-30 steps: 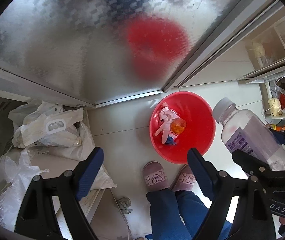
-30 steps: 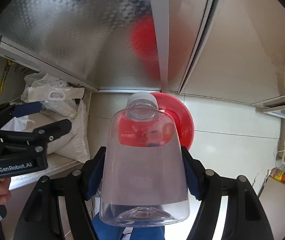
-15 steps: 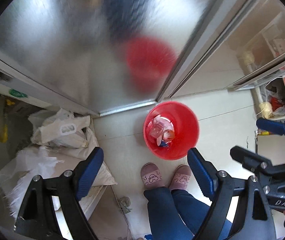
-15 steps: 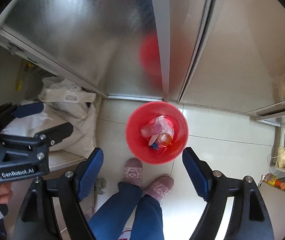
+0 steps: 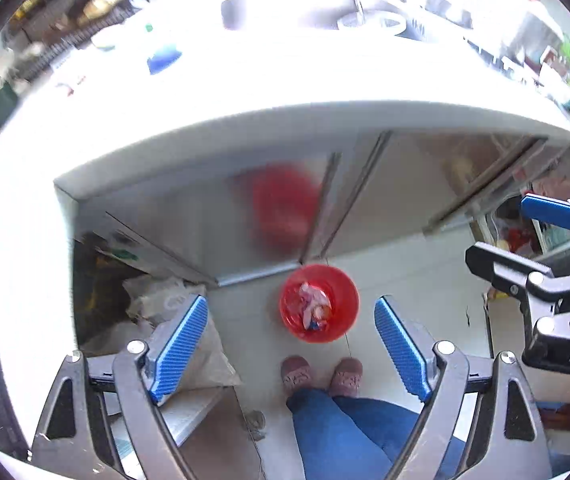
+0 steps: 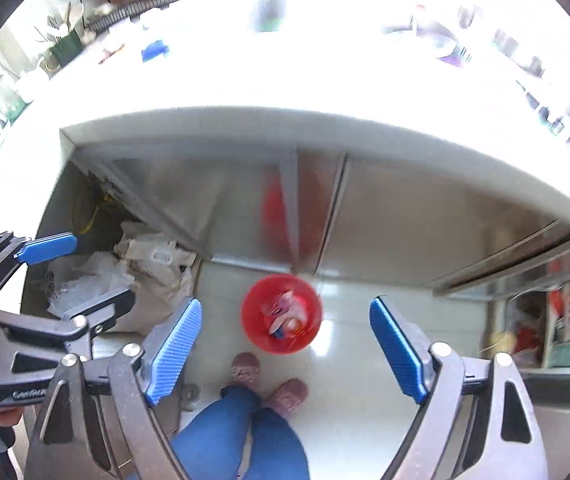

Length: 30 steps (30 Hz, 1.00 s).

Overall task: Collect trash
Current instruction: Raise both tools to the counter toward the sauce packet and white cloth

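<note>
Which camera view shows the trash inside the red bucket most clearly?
The left wrist view. There the red bucket is sharper, and the pale wrappers and an orange item inside it can be told apart. In the right wrist view the same bucket is motion-blurred, so its contents smear into pink and white streaks.

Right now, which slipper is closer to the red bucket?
In the right wrist view, the left-hand slipper sits nearer the red bucket; the other slipper is set further back.

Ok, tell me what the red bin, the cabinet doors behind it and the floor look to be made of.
Red bin: likely plastic, one uniform bright red, smooth thin wall. Cabinet doors: probably brushed or textured metal, grey and dully reflective, showing a blurred red reflection of the bin. Floor: seemingly glazed light tile, glossy with a glare patch and thin joint lines.
</note>
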### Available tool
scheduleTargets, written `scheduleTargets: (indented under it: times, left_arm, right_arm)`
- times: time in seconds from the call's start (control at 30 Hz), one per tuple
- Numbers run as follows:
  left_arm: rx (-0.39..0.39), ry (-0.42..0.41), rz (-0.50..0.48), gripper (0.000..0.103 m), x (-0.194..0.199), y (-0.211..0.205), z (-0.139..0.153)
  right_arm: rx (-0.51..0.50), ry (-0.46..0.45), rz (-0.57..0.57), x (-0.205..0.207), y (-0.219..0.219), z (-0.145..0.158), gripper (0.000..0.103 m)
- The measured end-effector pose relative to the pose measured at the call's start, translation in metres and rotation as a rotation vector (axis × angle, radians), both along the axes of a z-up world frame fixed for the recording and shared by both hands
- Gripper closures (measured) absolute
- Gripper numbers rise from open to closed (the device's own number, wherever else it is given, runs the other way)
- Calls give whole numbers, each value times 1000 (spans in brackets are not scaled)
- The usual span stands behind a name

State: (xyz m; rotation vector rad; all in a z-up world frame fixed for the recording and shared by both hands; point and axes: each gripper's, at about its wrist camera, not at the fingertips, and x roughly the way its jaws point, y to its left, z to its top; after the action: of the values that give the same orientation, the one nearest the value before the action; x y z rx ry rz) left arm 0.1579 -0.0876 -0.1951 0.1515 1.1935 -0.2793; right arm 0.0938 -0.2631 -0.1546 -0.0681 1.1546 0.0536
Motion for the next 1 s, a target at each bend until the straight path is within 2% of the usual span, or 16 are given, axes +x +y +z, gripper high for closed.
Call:
scheduleTargets:
  times: [0.1, 0.23, 0.47, 0.57, 0.73, 0.8, 0.83, 1.0]
  left_arm:
    - [-24, -40, 29, 18, -2, 5, 34]
    - [-15, -96, 54, 16, -2, 13, 69]
    - [4, -165, 144, 13, 15, 45, 112]
    - [10, -193, 177, 13, 30, 60, 124]
    - [7, -213, 224, 8, 61, 84, 133]
    - [15, -206, 238, 8, 81, 94, 130]
    - [20, -205, 244, 8, 91, 100, 127]
    - [24, -159, 259, 8, 147, 128, 114]
  right_arm:
    - [0, -59, 11, -2, 0, 31, 17]
    - [1, -134, 35, -1, 5, 62, 14]
    - [-24, -238, 105, 19, 24, 102, 11]
    - [-26, -262, 144, 34, 36, 109, 11]
    - [-11, -264, 188, 69, 59, 111, 9]
    - [-9, -275, 204, 85, 69, 109, 0]
    - [-20, -278, 209, 95, 74, 109, 0]
    - [-19, -216, 230, 154, 97, 99, 0]
